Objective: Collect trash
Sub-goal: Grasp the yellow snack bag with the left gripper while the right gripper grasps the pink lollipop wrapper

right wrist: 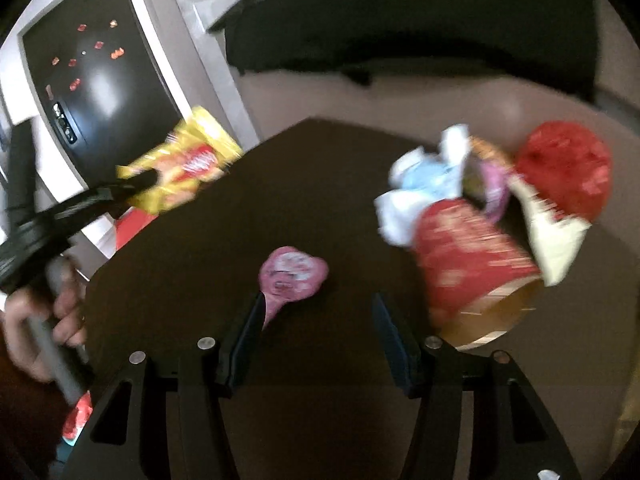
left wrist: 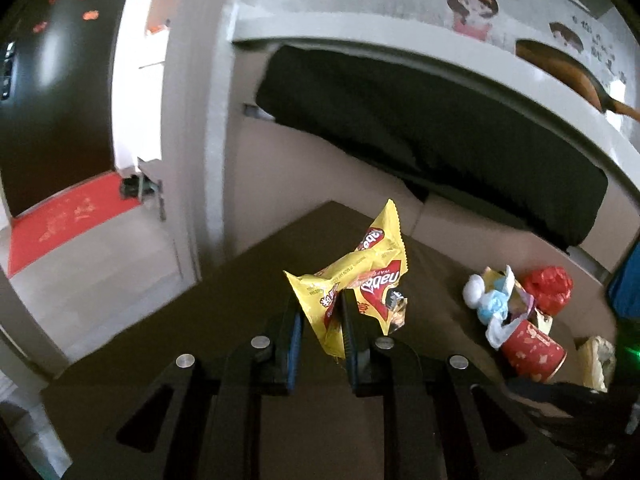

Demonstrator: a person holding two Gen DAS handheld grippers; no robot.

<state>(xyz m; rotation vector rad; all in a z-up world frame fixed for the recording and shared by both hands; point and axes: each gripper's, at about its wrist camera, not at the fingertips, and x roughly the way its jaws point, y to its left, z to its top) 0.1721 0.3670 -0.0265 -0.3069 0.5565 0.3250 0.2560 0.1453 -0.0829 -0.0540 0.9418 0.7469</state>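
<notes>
Left claw (left wrist: 320, 316) gripping yellow wrapper (left wrist: 360, 276), "nabati" upside down

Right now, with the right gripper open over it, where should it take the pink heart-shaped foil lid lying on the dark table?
Probably by its narrow tail, coming from above. The pink heart-shaped foil lid lies flat on the dark table, so its broad face gives no edge, while the tail sits beside one finger of the open right gripper; shift sideways to straddle it.
</notes>
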